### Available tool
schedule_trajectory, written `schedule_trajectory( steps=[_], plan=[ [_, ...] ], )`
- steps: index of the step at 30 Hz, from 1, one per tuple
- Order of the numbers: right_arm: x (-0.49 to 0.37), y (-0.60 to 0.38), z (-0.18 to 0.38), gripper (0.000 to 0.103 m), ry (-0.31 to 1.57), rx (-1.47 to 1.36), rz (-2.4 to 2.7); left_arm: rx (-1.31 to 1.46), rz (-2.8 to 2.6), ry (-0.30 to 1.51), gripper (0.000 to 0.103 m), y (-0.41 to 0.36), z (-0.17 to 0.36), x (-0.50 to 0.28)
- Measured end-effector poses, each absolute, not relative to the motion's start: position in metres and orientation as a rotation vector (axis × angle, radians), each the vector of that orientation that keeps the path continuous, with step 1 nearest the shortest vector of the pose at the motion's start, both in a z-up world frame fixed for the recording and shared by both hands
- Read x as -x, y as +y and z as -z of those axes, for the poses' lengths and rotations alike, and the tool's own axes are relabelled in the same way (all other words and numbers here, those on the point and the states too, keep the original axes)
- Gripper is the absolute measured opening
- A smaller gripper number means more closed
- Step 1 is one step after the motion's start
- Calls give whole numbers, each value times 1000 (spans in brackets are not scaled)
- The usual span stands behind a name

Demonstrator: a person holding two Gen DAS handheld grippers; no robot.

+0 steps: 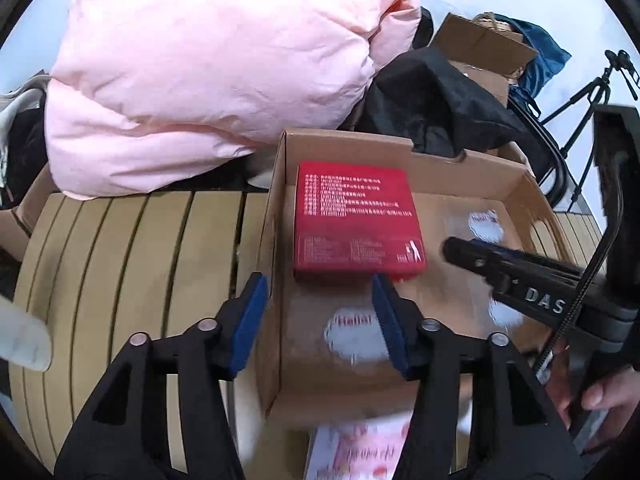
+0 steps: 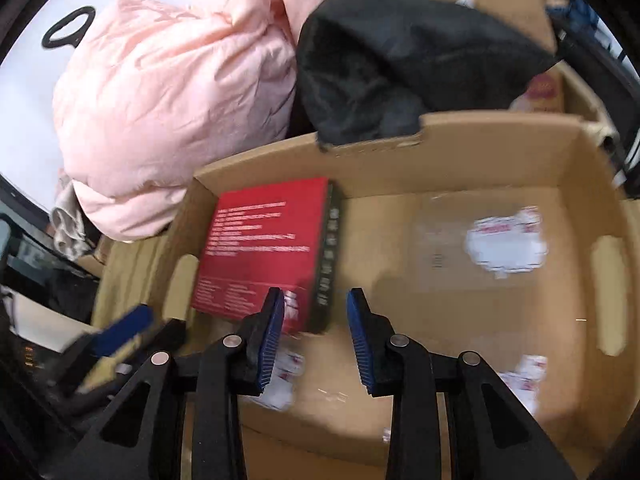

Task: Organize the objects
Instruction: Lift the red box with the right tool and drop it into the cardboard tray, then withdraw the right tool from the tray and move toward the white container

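Both pairs of blue-padded fingers stand parted and hold nothing: the left gripper [image 1: 320, 320] straddles the left wall of the cardboard box [image 1: 276, 216], one pad outside over the slatted table [image 1: 120, 260] and one pad inside, while the right gripper [image 2: 316, 344] hangs over the box floor with a narrower gap, its left pad [image 2: 272, 336] just in front of the red box's near corner. Largest in view, a pink quilt [image 1: 208, 72] bulges against the back left corner of the cardboard box and overhangs the table's far edge. Next, a black garment [image 2: 392, 64] drapes over the back wall, its hem dipping into the notch in the rim. The cardboard box itself is open-topped, with a handle cut-out in the right wall [image 2: 608, 292]; most of its floor to the right lies bare apart from torn white label scraps [image 2: 504, 244], leaving wide room there. Smaller, the red box [image 1: 356, 220] lies flat in the back left corner, its left edge close along the left wall and its dark spine [image 2: 328, 256] facing the open floor. A black tripod [image 1: 592, 96] stands beyond the right wall.
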State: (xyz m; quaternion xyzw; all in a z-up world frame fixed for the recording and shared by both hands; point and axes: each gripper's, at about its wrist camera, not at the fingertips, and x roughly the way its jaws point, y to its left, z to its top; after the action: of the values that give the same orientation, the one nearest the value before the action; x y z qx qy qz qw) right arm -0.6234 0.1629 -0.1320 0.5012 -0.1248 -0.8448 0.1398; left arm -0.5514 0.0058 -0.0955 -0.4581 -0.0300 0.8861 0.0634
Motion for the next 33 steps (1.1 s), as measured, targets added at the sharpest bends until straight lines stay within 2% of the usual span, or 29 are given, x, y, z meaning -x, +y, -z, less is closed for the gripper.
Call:
schedule_trajectory(
  steps=[3,5,7,8,9,11,13,16,21,26,33],
  plan=[
    [598,172,118,36,-220,-1396,2508,1300,-2712,-47,56,-4,79,527],
    [585,183,107,39,-143,-1374,2565,1250,-2753,-37,65,-9,64,503],
    [565,191,94,57,-56,-1339,2611,1203,-2802,8,67,-9,51,474],
    [551,193,90,79,-19,-1323,2635,1188,-2813,27,72,-8,47,464],
    [540,197,83,89,19,-1303,2660,1166,-2818,47,75,-7,41,450],
    [510,201,74,89,112,-1261,2708,1115,-2825,50,88,-6,36,416],
    [477,206,67,89,176,-1232,2747,1092,-2858,30,93,-7,34,388],
    [420,214,61,89,139,-1174,2772,1091,-2864,-4,103,-8,36,335],
    [328,222,68,89,96,-1185,2764,1093,-2882,52,103,-8,36,268],
    [266,237,72,89,-86,-1250,2697,1107,-2879,25,103,-6,31,220],
    [227,234,56,89,-3,-1225,2739,1093,-2881,-19,103,-6,22,194]
  ],
)
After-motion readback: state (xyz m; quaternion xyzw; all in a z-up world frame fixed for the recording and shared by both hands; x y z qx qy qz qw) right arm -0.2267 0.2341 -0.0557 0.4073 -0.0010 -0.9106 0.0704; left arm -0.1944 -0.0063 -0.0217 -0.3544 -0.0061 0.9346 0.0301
